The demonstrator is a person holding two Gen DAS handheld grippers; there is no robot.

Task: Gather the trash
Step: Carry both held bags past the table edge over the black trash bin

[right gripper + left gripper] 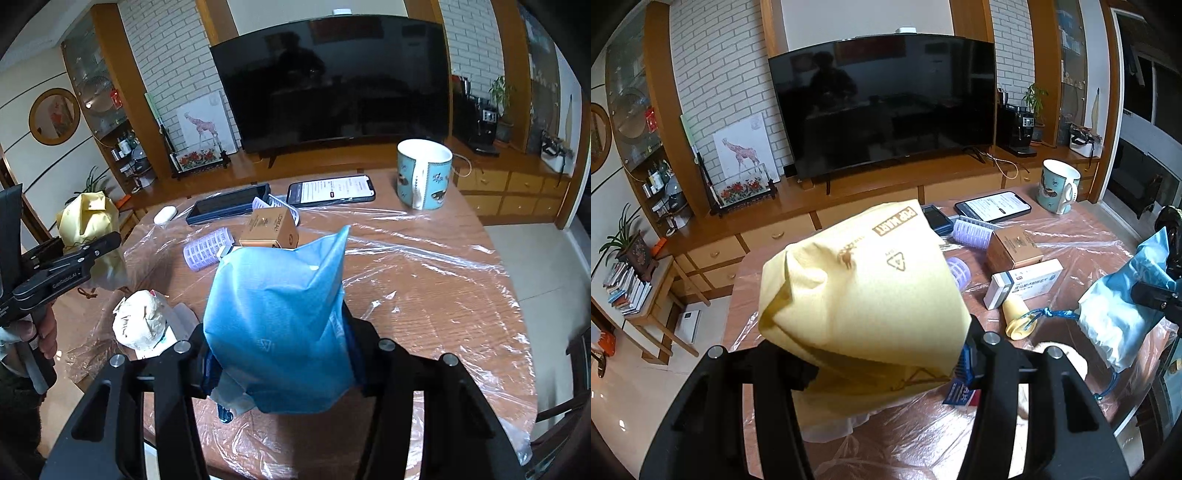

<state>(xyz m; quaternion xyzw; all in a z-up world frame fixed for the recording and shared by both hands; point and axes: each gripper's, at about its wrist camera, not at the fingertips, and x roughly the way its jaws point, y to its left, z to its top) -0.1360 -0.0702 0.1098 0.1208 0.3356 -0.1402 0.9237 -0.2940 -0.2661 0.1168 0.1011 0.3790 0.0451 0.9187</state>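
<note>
So, left tongs (886,354) clamped on a yellow bag (860,288), lifted above the table's (424,288) left edge. Right tongs (280,369) gripping a blue bag (277,325), held up over the table's near edge.

We look from each wrist, tilted down along the jaws, close over the table (1071,236), both facing the television (882,107). Both views share the mug (424,177), and the right view sees the left gripper (107,240) at its left edge.
</note>
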